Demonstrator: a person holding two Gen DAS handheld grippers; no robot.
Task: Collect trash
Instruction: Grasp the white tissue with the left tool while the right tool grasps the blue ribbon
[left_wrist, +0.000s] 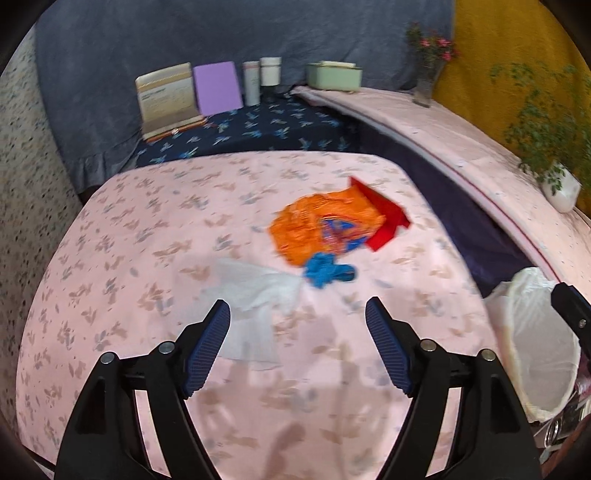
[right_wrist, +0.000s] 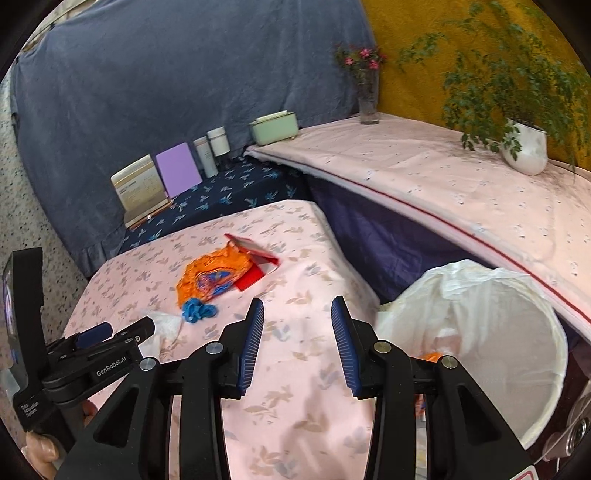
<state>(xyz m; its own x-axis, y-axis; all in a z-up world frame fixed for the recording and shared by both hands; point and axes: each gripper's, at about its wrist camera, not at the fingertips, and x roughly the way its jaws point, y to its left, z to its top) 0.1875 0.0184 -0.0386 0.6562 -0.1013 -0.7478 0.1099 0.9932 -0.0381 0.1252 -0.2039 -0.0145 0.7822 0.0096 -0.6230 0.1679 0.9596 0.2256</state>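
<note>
On the pink flowered table cover (left_wrist: 147, 229) lie an orange crumpled wrapper (left_wrist: 317, 225), a red folded card (left_wrist: 384, 214), a blue crumpled scrap (left_wrist: 327, 271) and a clear plastic bag (left_wrist: 255, 295). My left gripper (left_wrist: 297, 314) hangs open just before the plastic bag, with nothing between its fingers. In the right wrist view the same litter shows: wrapper (right_wrist: 210, 277), red card (right_wrist: 255, 258), blue scrap (right_wrist: 197, 310), plastic bag (right_wrist: 162, 325). My right gripper (right_wrist: 297, 314) is open and empty over the table's right edge, beside the lined bin (right_wrist: 498, 350). The left gripper body (right_wrist: 92, 354) shows at lower left.
The white-lined bin (left_wrist: 532, 343) stands off the table's right edge; something orange (right_wrist: 430, 356) lies inside. A pink shelf (right_wrist: 443, 177) carries a white plant pot (right_wrist: 526, 151), a vase (right_wrist: 369, 99) and a green box (right_wrist: 275, 127). Books (left_wrist: 166, 96) and jars (left_wrist: 260, 79) stand behind.
</note>
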